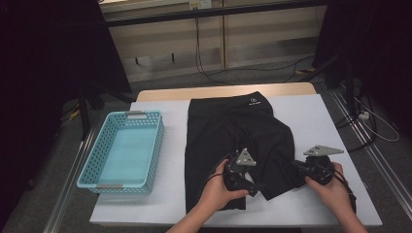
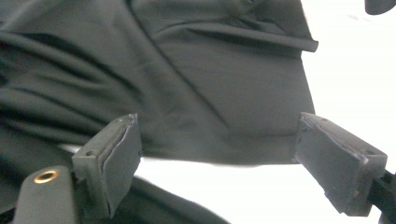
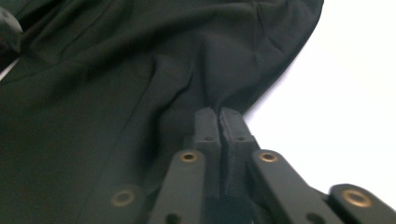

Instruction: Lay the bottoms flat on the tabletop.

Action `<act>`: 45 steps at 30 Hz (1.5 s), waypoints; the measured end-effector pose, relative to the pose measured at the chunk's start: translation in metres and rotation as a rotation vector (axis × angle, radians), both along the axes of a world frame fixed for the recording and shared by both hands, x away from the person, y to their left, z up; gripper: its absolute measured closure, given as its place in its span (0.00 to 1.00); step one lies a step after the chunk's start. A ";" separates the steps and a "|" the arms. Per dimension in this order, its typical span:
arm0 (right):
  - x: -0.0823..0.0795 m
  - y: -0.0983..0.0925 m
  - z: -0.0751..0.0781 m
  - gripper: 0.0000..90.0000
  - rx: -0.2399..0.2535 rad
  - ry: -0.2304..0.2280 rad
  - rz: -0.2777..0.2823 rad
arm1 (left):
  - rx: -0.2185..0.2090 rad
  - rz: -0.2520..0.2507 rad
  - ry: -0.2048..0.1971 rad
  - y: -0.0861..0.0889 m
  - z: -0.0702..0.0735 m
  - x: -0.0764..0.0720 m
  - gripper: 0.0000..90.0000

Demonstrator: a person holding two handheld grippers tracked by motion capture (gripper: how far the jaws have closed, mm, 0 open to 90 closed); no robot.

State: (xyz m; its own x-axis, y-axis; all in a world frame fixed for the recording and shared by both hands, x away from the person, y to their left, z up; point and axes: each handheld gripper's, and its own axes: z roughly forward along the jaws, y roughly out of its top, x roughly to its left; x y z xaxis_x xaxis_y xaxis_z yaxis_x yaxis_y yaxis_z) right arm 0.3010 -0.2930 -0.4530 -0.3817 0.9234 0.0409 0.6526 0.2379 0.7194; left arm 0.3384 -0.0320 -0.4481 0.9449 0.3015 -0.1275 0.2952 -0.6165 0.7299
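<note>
Black shorts (image 1: 233, 131) with a small white logo at the waistband lie on the white table cover (image 1: 316, 121), one leg folded over toward the right. My left gripper (image 1: 253, 187) hovers over the lower hem of the shorts (image 2: 187, 79). In the left gripper view that gripper (image 2: 217, 154) is open, its pads wide apart with the hem's edge between them but untouched. At the right edge of the folded leg my right gripper (image 1: 296, 167) pinches the cloth. The right gripper view shows that gripper (image 3: 219, 116) shut on a pucker of the dark fabric (image 3: 116, 93).
A turquoise perforated basket (image 1: 97, 167) stands empty on the left part of the table. White table cover shows right of the shorts and along the front edge. Cables run on the floor behind and to the right of the table.
</note>
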 end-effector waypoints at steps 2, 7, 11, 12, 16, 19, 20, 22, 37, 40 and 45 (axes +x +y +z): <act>0.000 -0.001 0.001 0.99 0.002 0.000 0.000 | 0.012 -0.020 -0.011 -0.002 -0.001 -0.001 0.20; -0.001 -0.006 0.005 0.99 0.004 -0.024 -0.020 | 0.006 -0.037 -0.011 -0.007 -0.003 -0.005 0.24; -0.002 -0.008 0.004 0.98 0.005 -0.029 -0.029 | 0.018 -0.065 -0.017 -0.009 -0.005 -0.005 0.32; -0.002 -0.008 0.004 0.98 0.004 -0.031 -0.028 | 0.022 -0.065 -0.014 -0.009 -0.004 -0.006 0.34; -0.002 -0.008 0.004 0.98 0.008 -0.027 -0.028 | 0.031 -0.080 -0.030 -0.011 -0.006 -0.008 0.42; -0.001 -0.007 0.004 0.97 0.007 -0.026 -0.025 | 0.052 -0.098 -0.042 -0.010 -0.004 -0.007 0.51; -0.001 -0.006 0.004 0.97 0.007 -0.026 -0.024 | 0.050 -0.095 -0.030 -0.010 -0.003 -0.008 0.57; -0.001 -0.005 0.003 0.97 0.006 -0.026 -0.021 | 0.062 -0.103 -0.035 -0.009 -0.002 -0.008 0.63; -0.002 -0.003 0.007 0.97 0.008 -0.033 -0.004 | 0.099 -0.143 0.018 -0.006 0.004 -0.005 1.00; -0.004 -0.006 0.010 0.97 0.014 -0.039 -0.006 | 0.083 -0.148 0.048 0.001 0.006 -0.004 1.00; -0.011 -0.012 0.015 0.95 -0.003 -0.050 -0.007 | 0.070 -0.140 0.079 0.015 0.008 -0.002 1.00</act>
State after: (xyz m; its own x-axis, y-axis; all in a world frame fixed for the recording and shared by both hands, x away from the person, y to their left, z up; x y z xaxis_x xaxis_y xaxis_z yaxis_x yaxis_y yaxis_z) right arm 0.2901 -0.3052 -0.4375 -0.3772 0.9259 0.0187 0.6170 0.2362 0.7506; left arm 0.3363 -0.0175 -0.4398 0.9662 0.1786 -0.1860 0.2576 -0.7043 0.6616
